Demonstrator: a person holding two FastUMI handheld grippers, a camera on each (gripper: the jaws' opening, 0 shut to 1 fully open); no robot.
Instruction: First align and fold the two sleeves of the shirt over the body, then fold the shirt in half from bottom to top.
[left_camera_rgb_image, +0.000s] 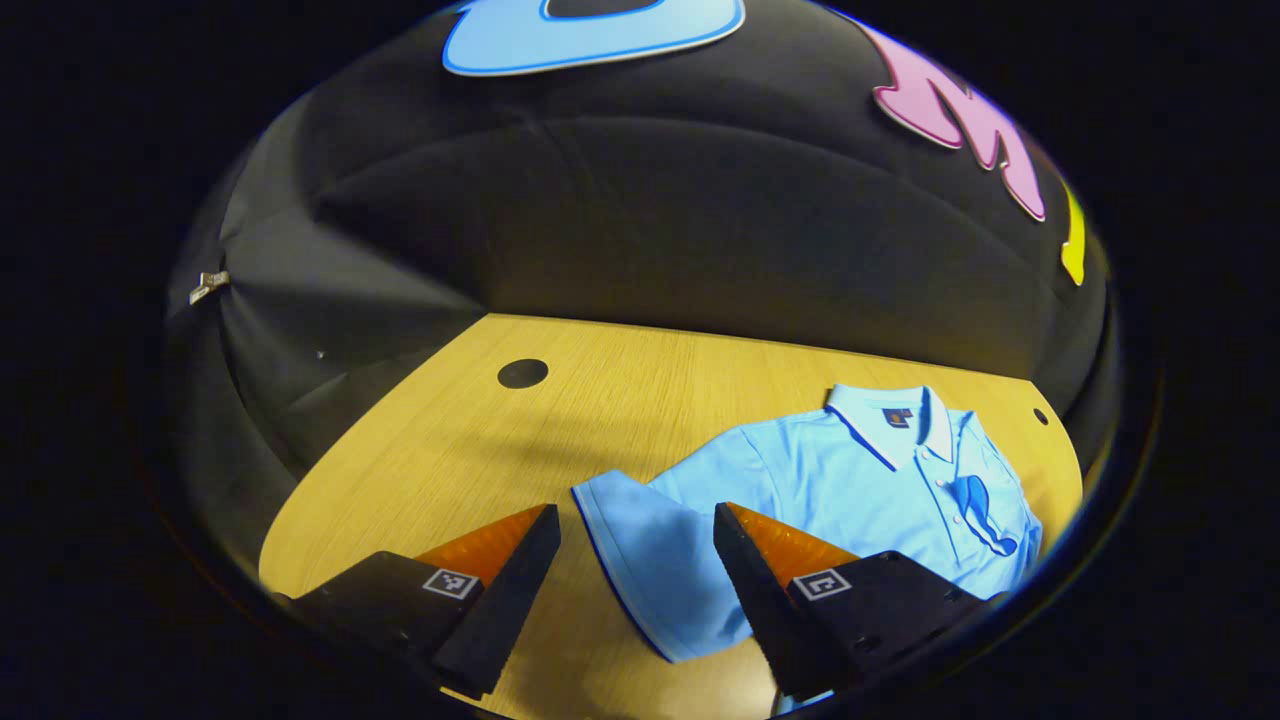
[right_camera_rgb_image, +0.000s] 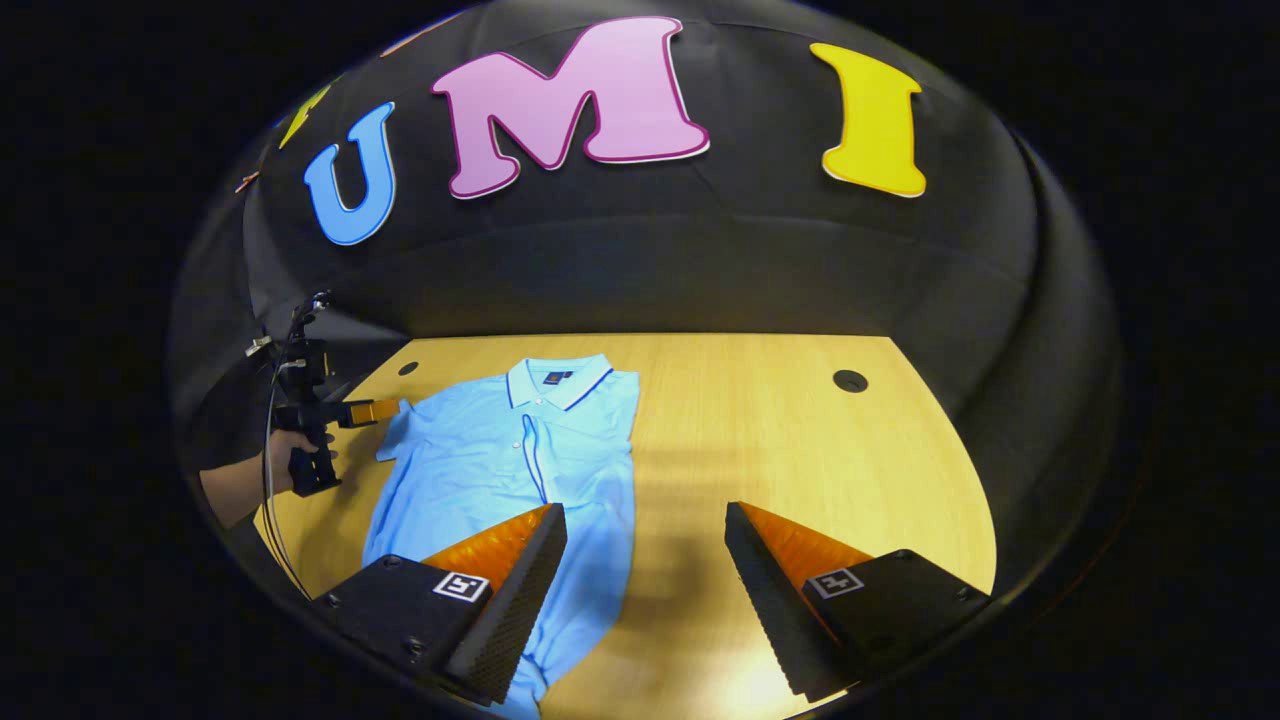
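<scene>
Both claws, left (left_camera_rgb_image: 637, 520) & right (right_camera_rgb_image: 647, 520), spread apart over 1 blue shirt (right_camera_rgb_image: 520, 455) on wood table (right_camera_rgb_image: 790, 440).

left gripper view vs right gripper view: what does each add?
Left gripper view: the spread sleeve lying between the open left gripper, plus a dark emblem on the chest. Right gripper view: the left gripper held in a hand beside that sleeve, and the open right gripper. Both: the light blue polo shirt flat on the light wooden table.
</scene>
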